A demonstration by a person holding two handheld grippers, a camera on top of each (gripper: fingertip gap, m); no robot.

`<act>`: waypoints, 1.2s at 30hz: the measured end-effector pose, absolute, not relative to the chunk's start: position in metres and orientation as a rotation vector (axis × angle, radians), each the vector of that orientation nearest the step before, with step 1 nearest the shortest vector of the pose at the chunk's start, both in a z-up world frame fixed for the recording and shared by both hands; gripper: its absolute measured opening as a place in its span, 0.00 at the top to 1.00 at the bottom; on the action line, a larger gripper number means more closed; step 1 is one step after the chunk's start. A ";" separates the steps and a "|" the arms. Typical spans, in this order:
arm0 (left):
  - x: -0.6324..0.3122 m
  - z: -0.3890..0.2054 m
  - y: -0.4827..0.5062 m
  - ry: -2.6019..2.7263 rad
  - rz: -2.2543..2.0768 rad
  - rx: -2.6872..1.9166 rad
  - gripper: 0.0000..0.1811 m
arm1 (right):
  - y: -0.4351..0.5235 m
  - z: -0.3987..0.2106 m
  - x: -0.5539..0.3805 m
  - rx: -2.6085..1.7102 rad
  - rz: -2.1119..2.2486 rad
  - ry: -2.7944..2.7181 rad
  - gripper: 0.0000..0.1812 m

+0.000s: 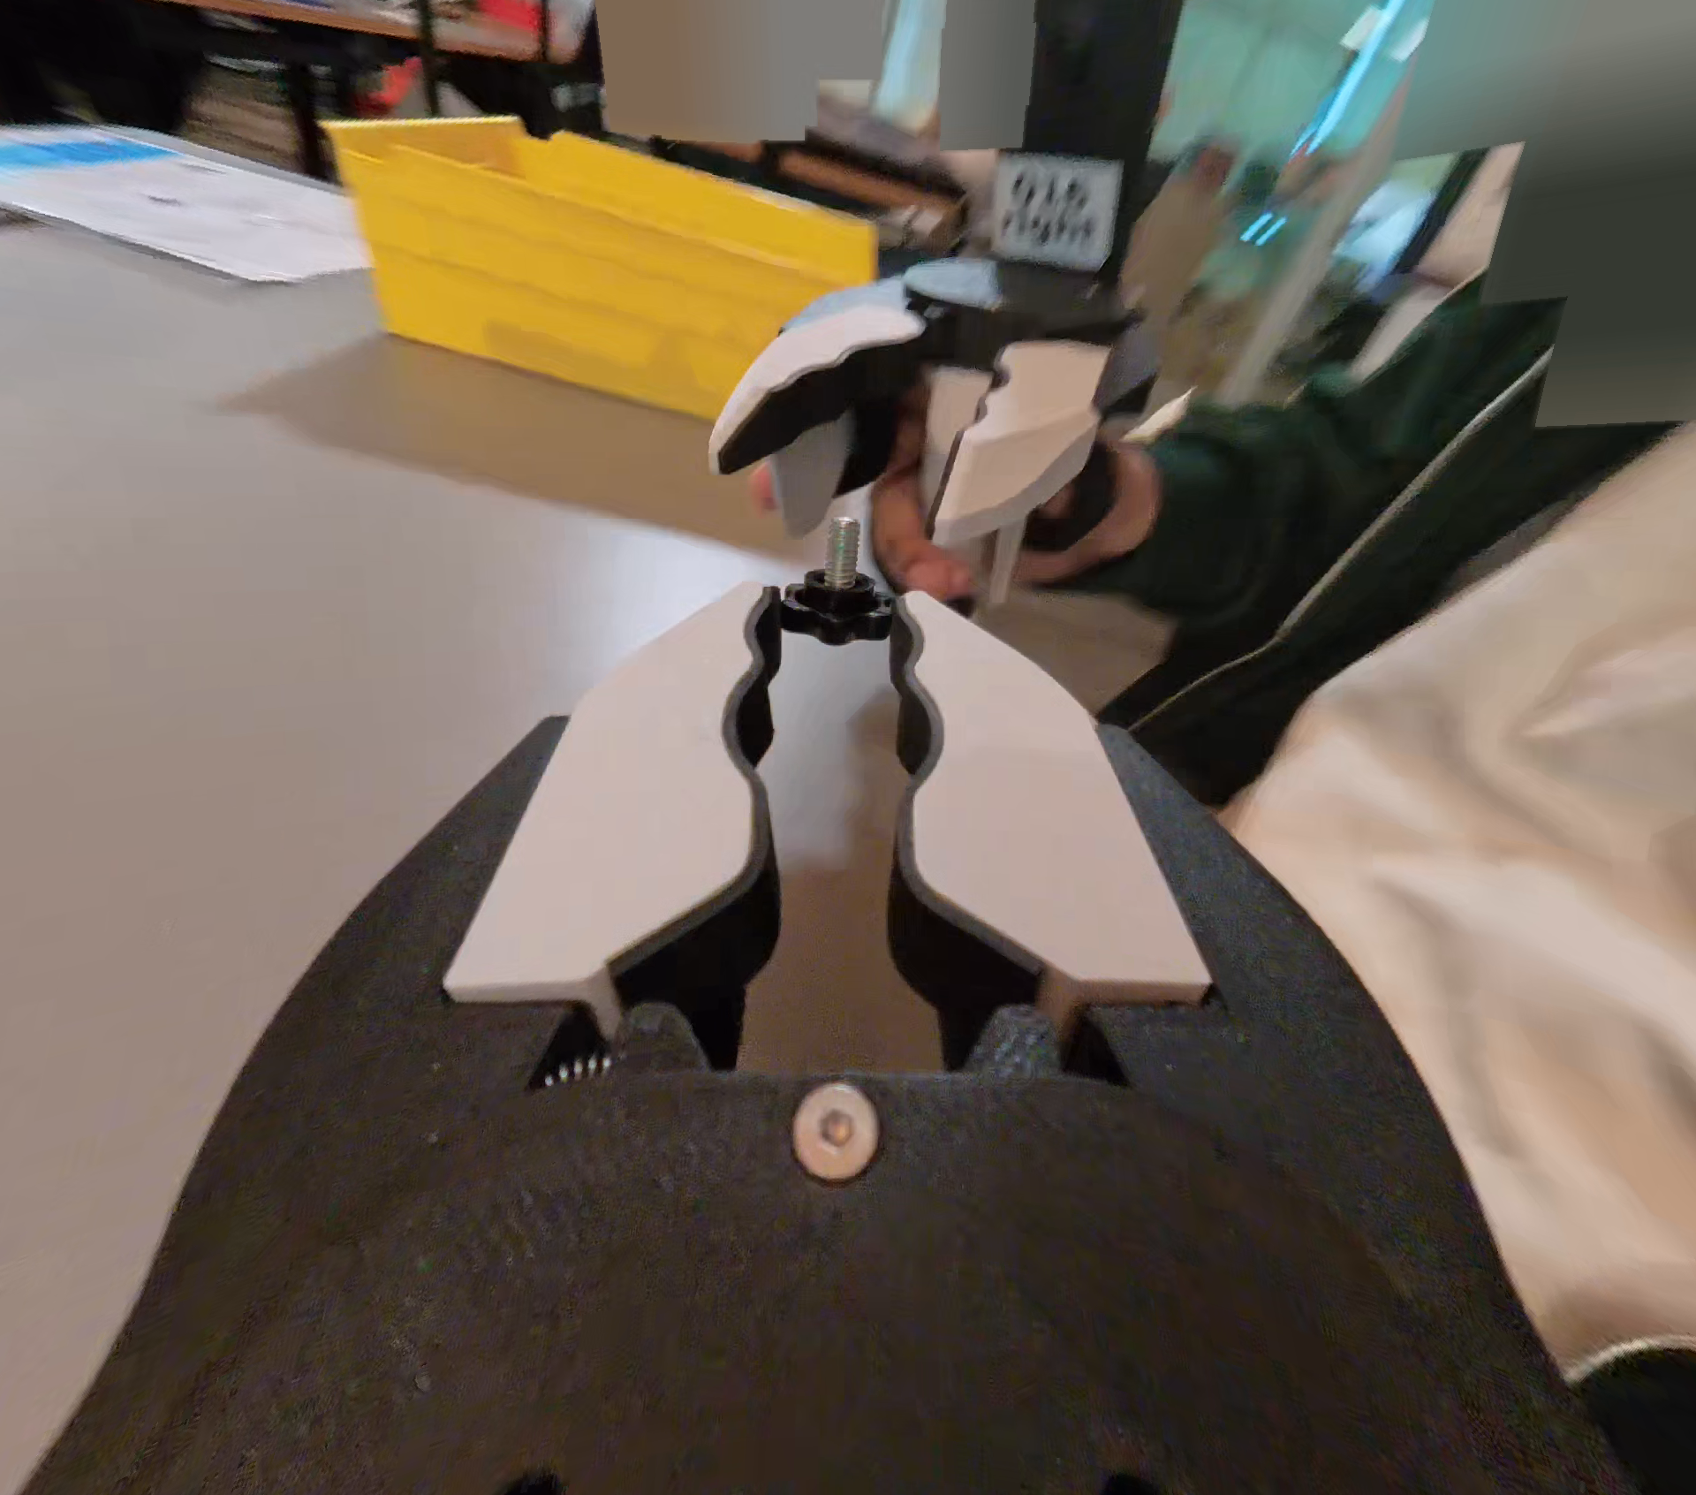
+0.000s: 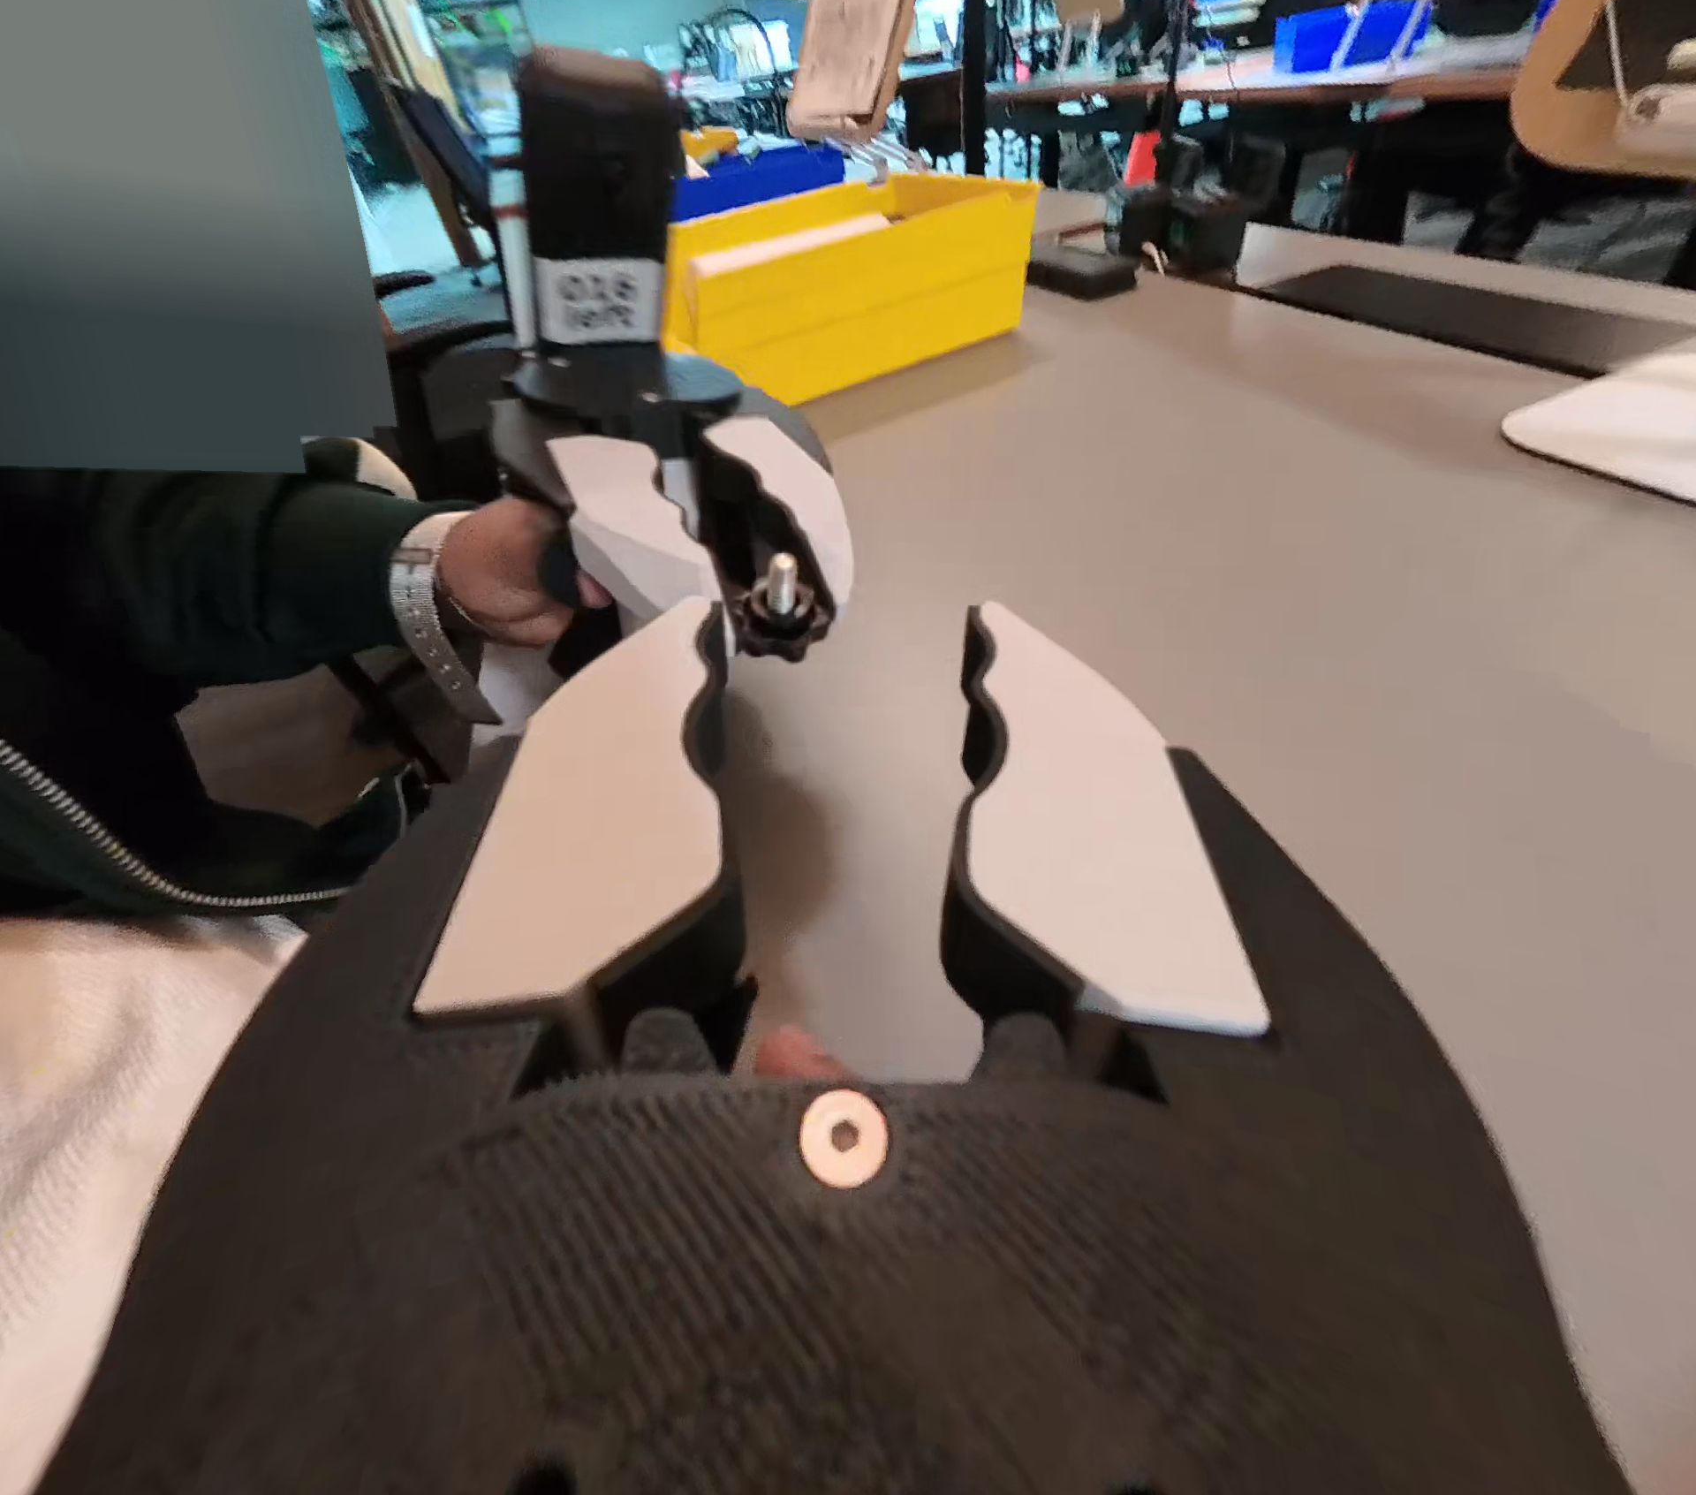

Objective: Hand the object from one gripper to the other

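Above the grey table (image 1: pixel 275 533), left tongs (image 1: pixel 835 611) clamped on a black knob screw (image 1: pixel 837 606), right tongs (image 2: pixel 840 638) agape, half blurred

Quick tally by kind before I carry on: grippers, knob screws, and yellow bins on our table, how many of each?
Grippers: 2, the left gripper shut on the knob screw, the right gripper open
Knob screws: 1, the black knob screw with a metal stud
Yellow bins: 1, the yellow bin on the table
Total: 4
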State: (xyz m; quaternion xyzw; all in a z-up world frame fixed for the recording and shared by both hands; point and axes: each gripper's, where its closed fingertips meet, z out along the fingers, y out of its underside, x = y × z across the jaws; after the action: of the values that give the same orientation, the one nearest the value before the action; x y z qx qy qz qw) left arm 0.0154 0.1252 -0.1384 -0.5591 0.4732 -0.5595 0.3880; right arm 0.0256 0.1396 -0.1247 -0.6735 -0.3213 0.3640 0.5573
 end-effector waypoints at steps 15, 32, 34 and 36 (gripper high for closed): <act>0.022 -0.119 0.095 1.161 -1.724 -1.277 0.88 | 0.110 -0.109 0.006 -1.459 1.224 -0.805 0.94; 0.023 -0.121 0.103 1.079 -1.745 -1.351 0.72 | 0.136 -0.036 0.090 -1.417 0.640 -0.681 0.97; 0.024 -0.123 0.103 1.081 -1.739 -1.369 0.71 | 0.145 -0.016 0.146 -1.450 0.416 -0.594 0.97; 0.025 -0.124 0.103 1.079 -1.741 -1.379 0.71 | 0.151 -0.006 0.214 -1.521 0.189 -0.466 0.97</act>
State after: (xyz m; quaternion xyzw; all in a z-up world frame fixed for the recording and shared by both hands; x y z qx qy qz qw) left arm 0.0254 0.1028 -0.1240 -0.5272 0.4124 -0.6656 0.3300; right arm 0.2140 0.1514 -0.0064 -0.6817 -0.2088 0.0846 0.6961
